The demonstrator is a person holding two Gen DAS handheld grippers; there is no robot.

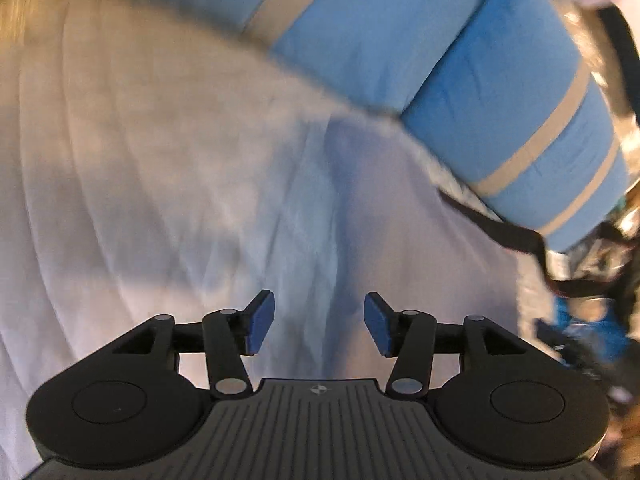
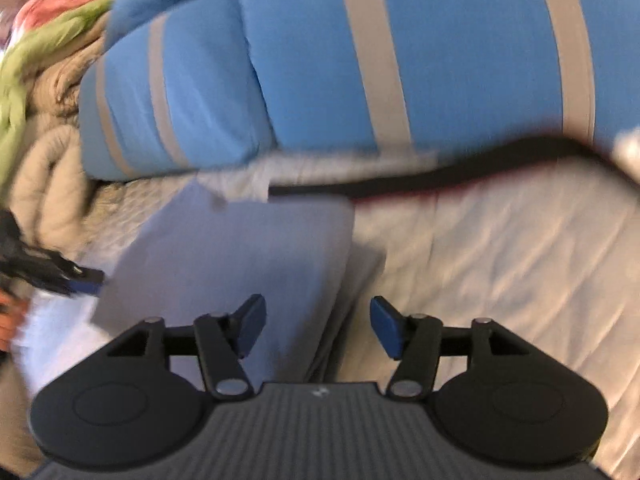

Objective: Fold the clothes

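A pale lavender garment [image 2: 232,256] lies folded flat on the bed in the right wrist view, its right edge running down between my fingers. My right gripper [image 2: 318,328] hovers over its near part, open, with nothing between the blue pads [image 2: 250,328]. The left gripper's blue tip [image 2: 86,286] shows at the garment's left edge. In the left wrist view the same pale cloth [image 1: 304,208] fills the middle, blurred and creased. My left gripper [image 1: 320,328] is open above it and holds nothing.
Blue pillows with grey stripes [image 2: 400,60] [image 1: 512,112] lie along the far side. A black strap [image 2: 460,178] [image 1: 516,236] runs beside them. A beige blanket [image 2: 44,184] and a green cloth [image 2: 44,48] are piled at the left. The cream sheet [image 2: 500,260] spreads to the right.
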